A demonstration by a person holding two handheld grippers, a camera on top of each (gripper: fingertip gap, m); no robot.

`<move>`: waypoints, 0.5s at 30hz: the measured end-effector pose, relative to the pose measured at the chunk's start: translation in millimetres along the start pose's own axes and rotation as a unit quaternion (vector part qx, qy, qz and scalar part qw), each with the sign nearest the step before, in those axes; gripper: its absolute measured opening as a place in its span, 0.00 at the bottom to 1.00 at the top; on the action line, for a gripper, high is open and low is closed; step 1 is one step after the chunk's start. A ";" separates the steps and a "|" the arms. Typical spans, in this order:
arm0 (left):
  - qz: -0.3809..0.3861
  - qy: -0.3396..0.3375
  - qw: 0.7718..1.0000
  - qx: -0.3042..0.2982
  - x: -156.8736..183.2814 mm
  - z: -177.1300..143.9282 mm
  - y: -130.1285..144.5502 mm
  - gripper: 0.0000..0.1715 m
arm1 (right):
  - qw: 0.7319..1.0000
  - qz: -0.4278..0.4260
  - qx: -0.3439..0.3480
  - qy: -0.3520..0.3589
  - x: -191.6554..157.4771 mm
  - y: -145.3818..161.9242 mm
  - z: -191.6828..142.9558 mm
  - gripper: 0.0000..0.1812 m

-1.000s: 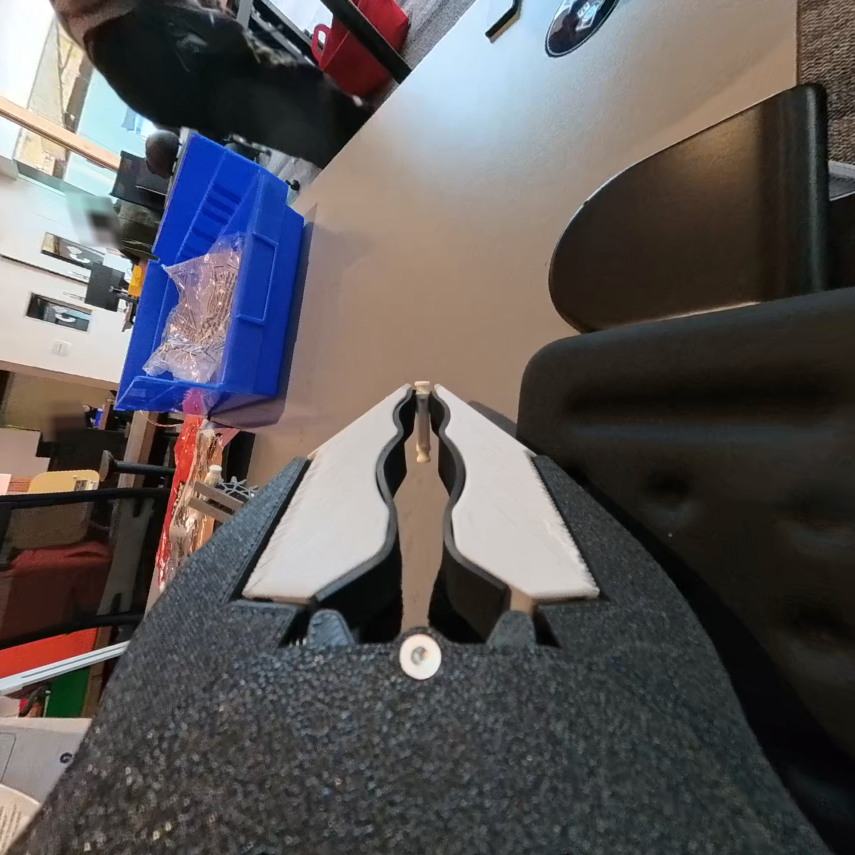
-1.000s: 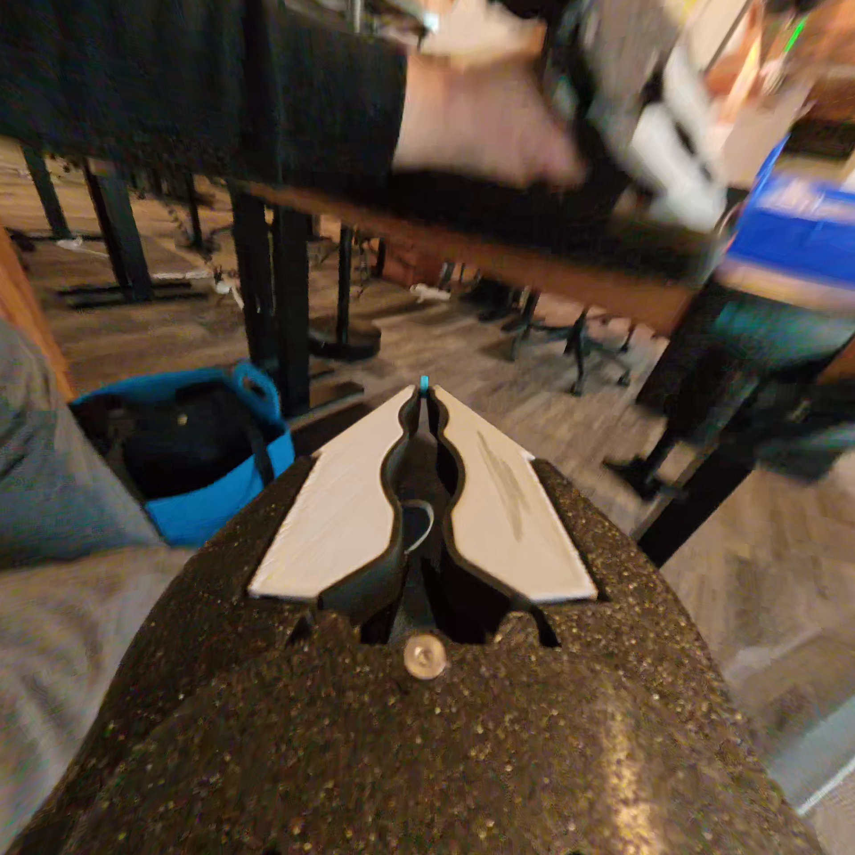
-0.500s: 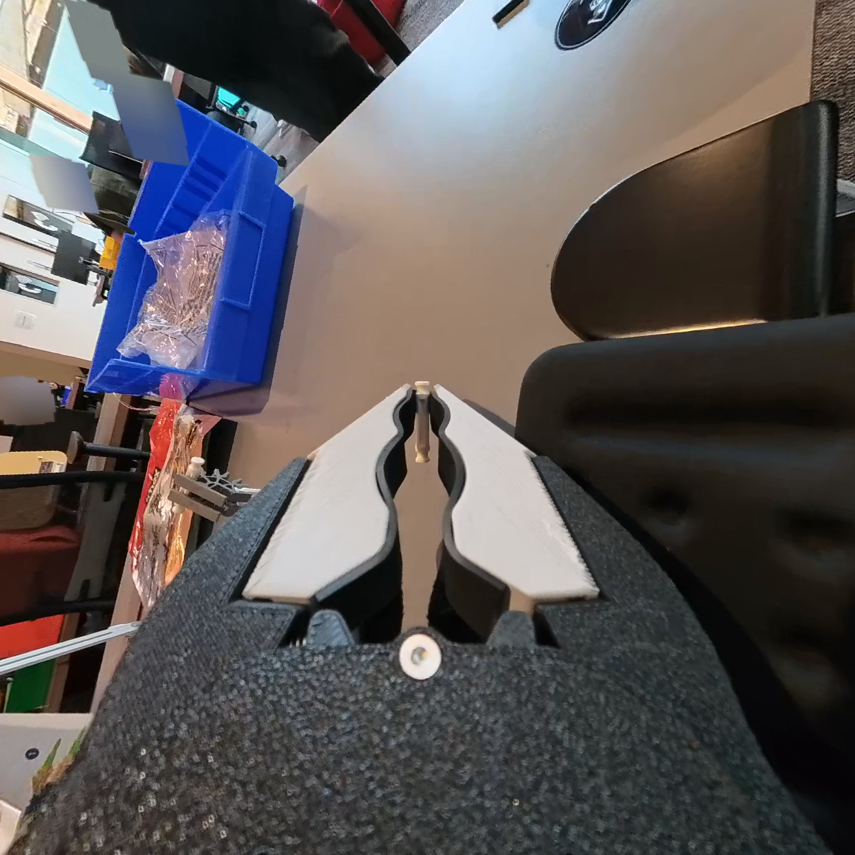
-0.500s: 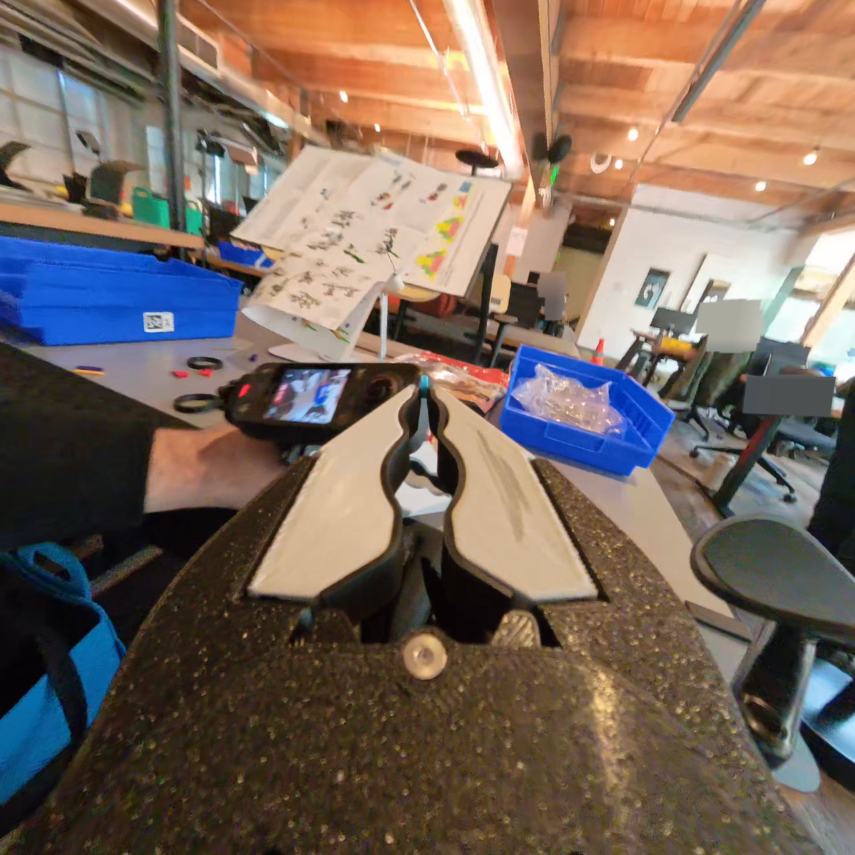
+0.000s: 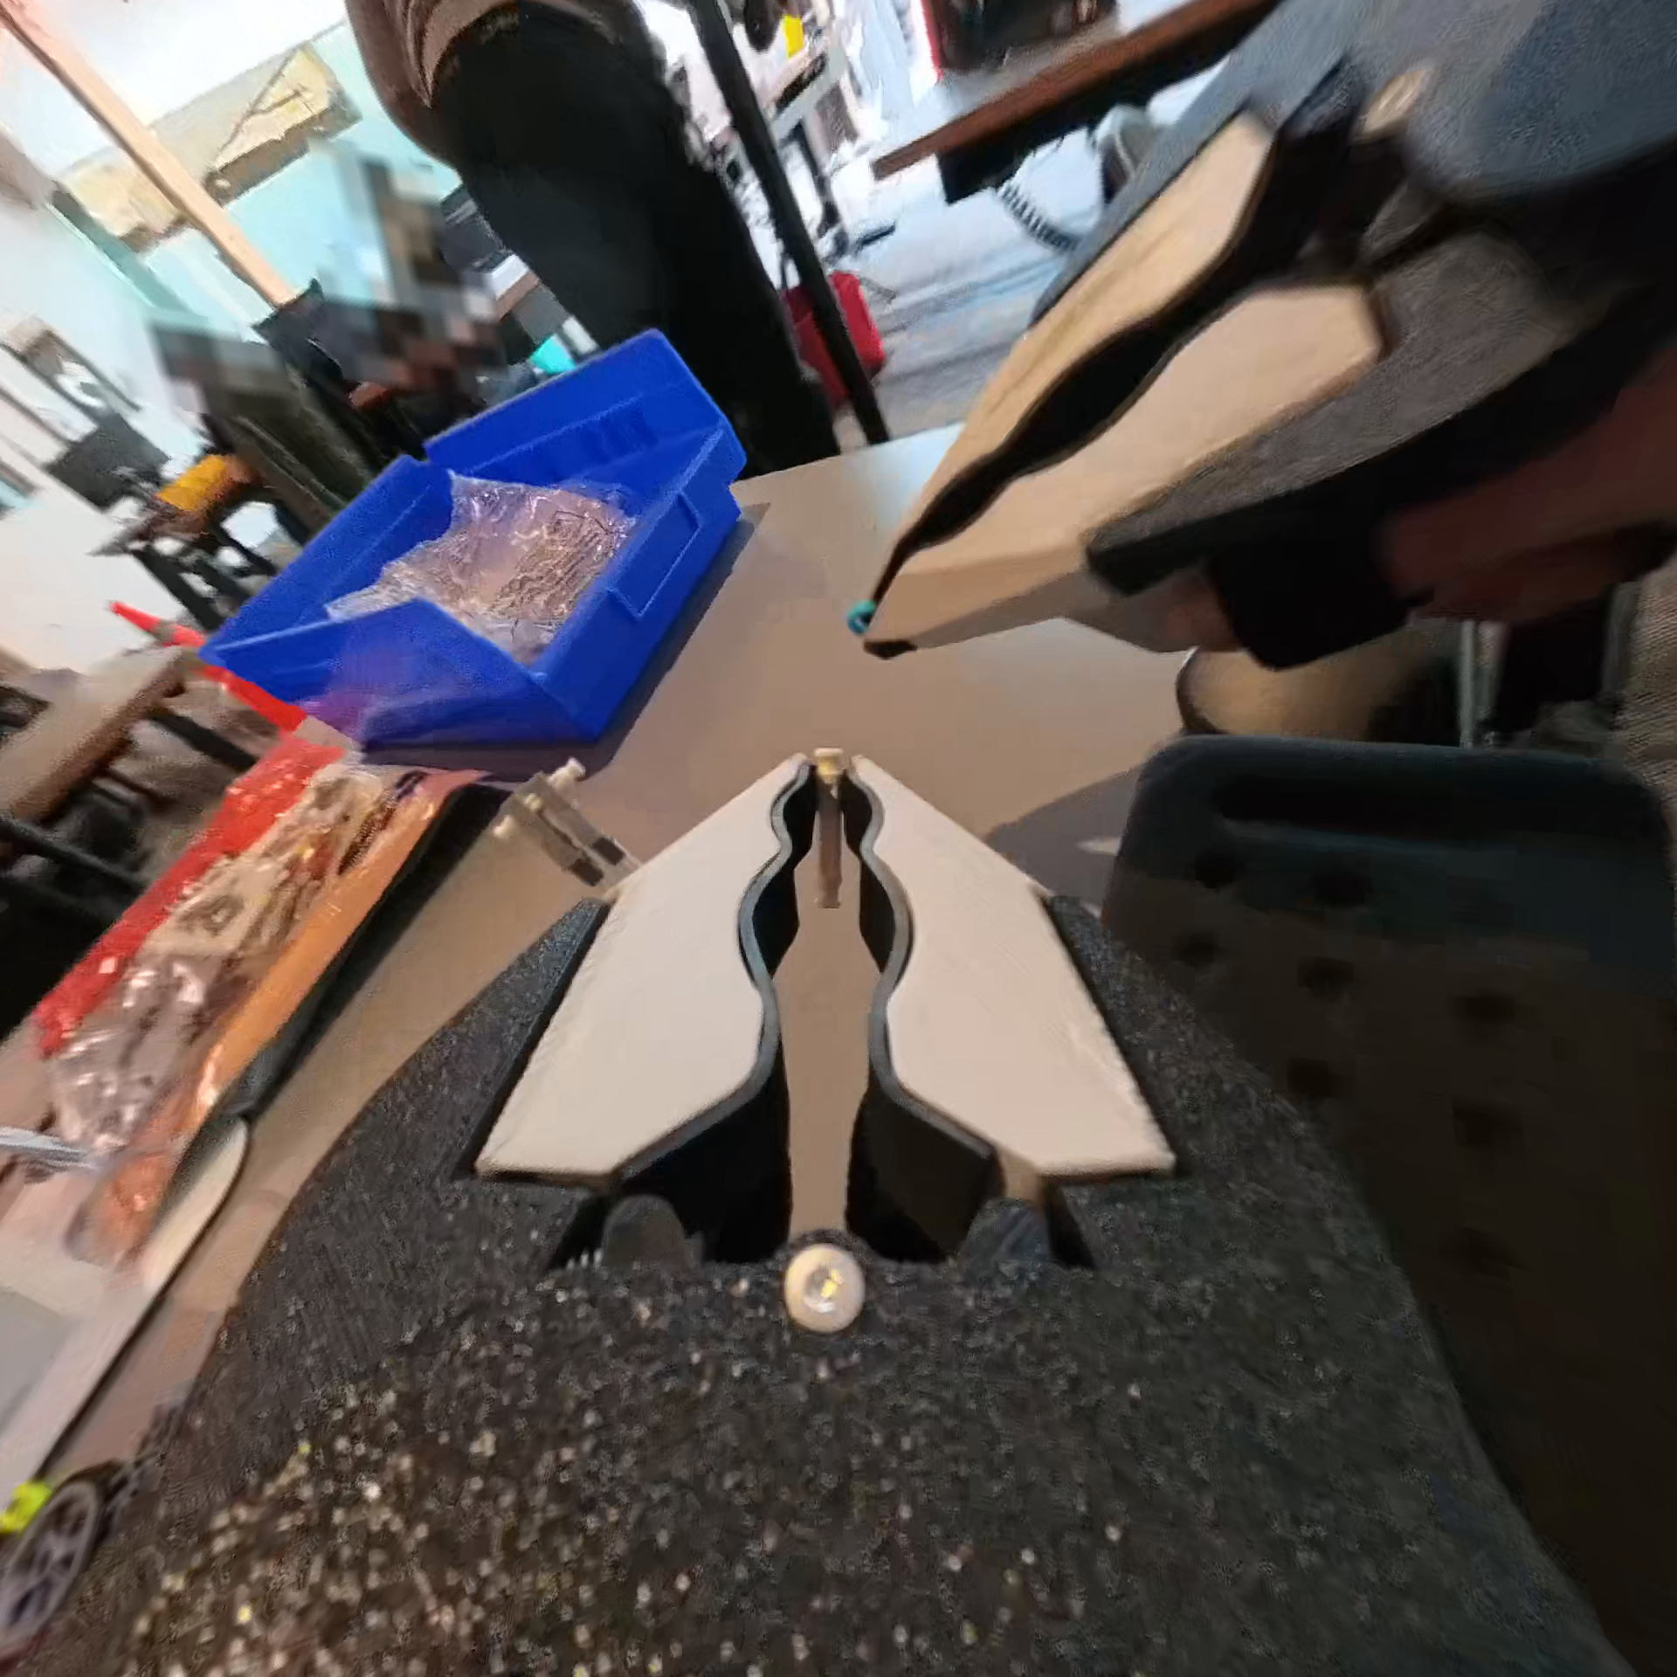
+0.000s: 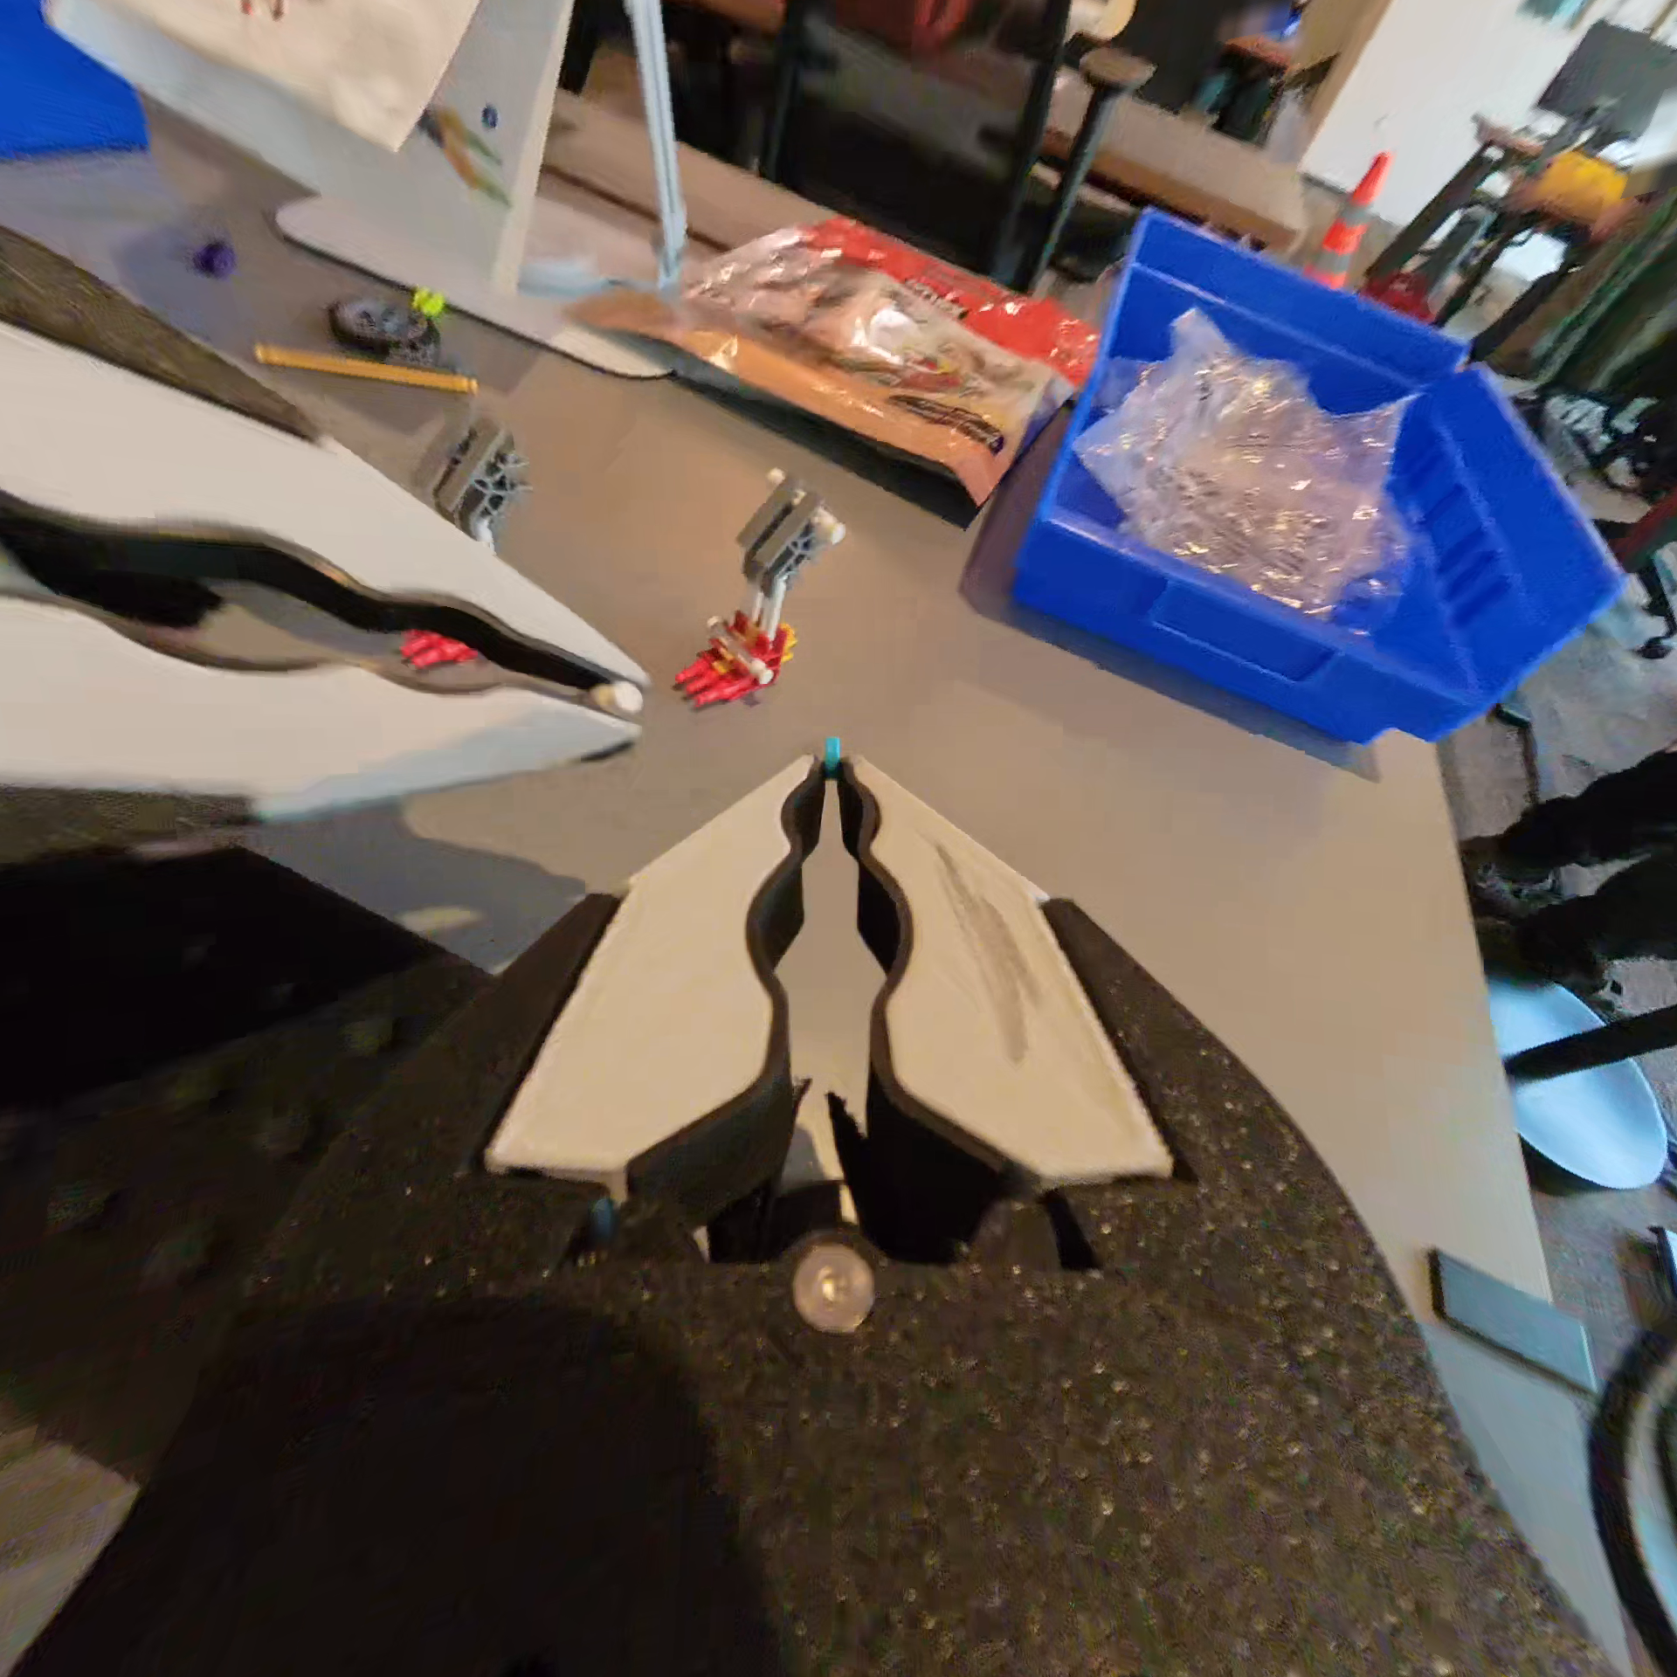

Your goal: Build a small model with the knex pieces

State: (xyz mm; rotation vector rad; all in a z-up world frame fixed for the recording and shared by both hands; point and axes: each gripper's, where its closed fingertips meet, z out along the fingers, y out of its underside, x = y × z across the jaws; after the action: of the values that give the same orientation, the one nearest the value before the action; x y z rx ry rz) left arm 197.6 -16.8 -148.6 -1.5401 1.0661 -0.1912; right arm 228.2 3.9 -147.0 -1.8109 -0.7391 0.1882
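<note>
My left gripper [image 5: 828, 769] is shut on a short cream pin [image 5: 828, 844] that stands between its tips. It also shows at the left of the right wrist view [image 6: 617, 703]. My right gripper [image 6: 830, 773] is shut on a tiny teal piece [image 6: 830, 751]. It also shows at the upper right of the left wrist view [image 5: 876, 631], held in a hand, tips pointing down-left. Both hover over the grey table [image 6: 1134, 862], tips close together but apart. A red, grey and white rod assembly [image 6: 758, 617] lies on the table just beyond them.
A blue bin [image 6: 1497, 581] with a clear bag of parts stands at the right, a red bag [image 6: 871, 336] behind it. A grey connector [image 6: 481, 472], yellow rod [image 6: 363, 367], black wheel [image 6: 386, 322] and paper stand [image 6: 508, 136] sit farther back. A black chair [image 5: 1379, 953] is near. One gripper's finger ends stand about 4 cm off the other's.
My right gripper has swung up from below the table to over it, teal piece still held. My left gripper has turned level and towards the right one, pin still held.
</note>
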 end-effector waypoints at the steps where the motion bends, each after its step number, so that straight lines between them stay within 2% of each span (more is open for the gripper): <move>1: -0.005 0.006 1.000 0.007 -6.7 -8.4 2.1 0.03 | 1.000 -0.001 -0.011 -0.007 -2.1 0.5 7.5 0.01; 4: 0.034 0.003 0.999 0.009 -33.2 -34.0 15.2 0.03 | 0.997 -0.028 -0.066 -0.026 -6.2 13.6 36.6 0.01; 6: 0.069 -0.025 0.997 0.008 -63.1 -52.0 24.1 0.02 | 0.994 -0.042 -0.100 -0.032 -5.7 26.2 55.7 0.01; 10: 0.056 -0.028 0.998 0.030 -108.1 -77.3 34.2 0.03 | 0.987 -0.079 -0.137 -0.039 -5.0 41.3 74.3 0.01; 12: 0.047 -0.032 0.998 0.041 -113.6 -79.0 39.0 0.03 | 0.986 -0.075 -0.143 -0.047 -6.3 43.6 74.8 0.01; 15: 0.054 -0.018 0.998 0.024 -102.2 -71.9 51.1 0.03 | 0.984 -0.071 -0.156 -0.054 -7.3 49.2 72.8 0.01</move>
State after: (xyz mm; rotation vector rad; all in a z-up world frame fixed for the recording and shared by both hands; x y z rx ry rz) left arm 67.0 10.1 -127.1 -1.4328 1.1050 -0.1133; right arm 207.5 48.8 -220.1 -2.0450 -1.0168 0.0787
